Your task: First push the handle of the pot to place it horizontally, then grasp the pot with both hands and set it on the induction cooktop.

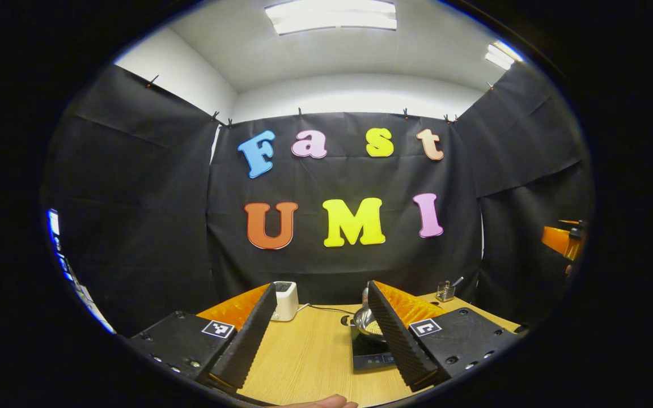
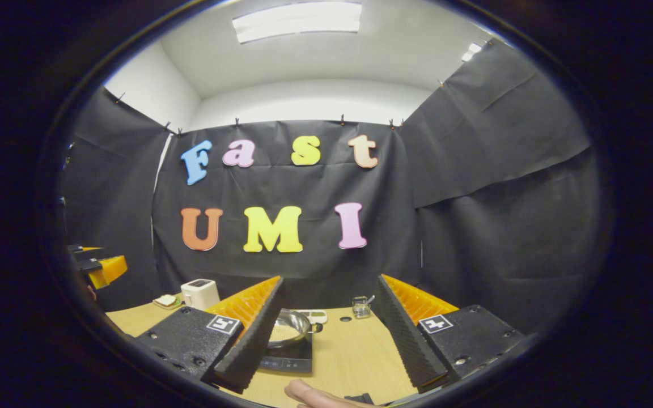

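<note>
Both grippers, left (image 1: 322, 334) and right (image 2: 329, 334), hung with jaws spread wide and nothing between them above the wooden table (image 2: 355, 351). In the right gripper view the steel pot (image 2: 289, 327) sat on the black induction cooktop (image 2: 287, 358), partly hidden behind the near finger; in the left gripper view the pot (image 1: 367, 322) stood on the cooktop (image 1: 370, 356). A white toaster (image 2: 200, 293) stood at the table's far left, and a small wire basket (image 2: 361, 306) near the back wall.

Pot (image 2: 288, 328) on induction cooktop (image 2: 287, 360)
</note>
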Motion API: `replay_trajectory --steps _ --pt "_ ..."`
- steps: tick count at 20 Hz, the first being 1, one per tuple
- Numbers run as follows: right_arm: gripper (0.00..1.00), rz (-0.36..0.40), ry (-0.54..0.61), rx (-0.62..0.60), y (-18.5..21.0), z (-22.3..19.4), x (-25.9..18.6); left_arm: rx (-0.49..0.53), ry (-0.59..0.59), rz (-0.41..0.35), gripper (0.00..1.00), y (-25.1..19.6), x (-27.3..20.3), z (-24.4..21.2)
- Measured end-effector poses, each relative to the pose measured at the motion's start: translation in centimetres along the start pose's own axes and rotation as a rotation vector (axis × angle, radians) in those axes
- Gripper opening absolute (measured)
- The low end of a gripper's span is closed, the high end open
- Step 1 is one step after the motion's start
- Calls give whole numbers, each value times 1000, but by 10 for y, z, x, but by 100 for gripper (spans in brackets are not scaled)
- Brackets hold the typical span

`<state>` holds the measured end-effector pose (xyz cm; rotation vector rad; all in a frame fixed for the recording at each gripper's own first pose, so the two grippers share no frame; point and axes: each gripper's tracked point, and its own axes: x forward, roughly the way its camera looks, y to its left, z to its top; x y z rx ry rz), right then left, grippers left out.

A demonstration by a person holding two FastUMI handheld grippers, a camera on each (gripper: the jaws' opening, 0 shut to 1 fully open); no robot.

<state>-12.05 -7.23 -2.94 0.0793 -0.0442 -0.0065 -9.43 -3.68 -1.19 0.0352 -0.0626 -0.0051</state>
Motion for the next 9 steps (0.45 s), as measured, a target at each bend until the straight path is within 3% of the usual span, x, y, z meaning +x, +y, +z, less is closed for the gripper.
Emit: replay_trajectory --steps 3,9 --pt "100 -5 4 6 -1 -2 0 1 10 5 96 -1 0 -5" --pt "96 -7 15 9 -3 -5 0 7 24 6 96 0 1 -9"
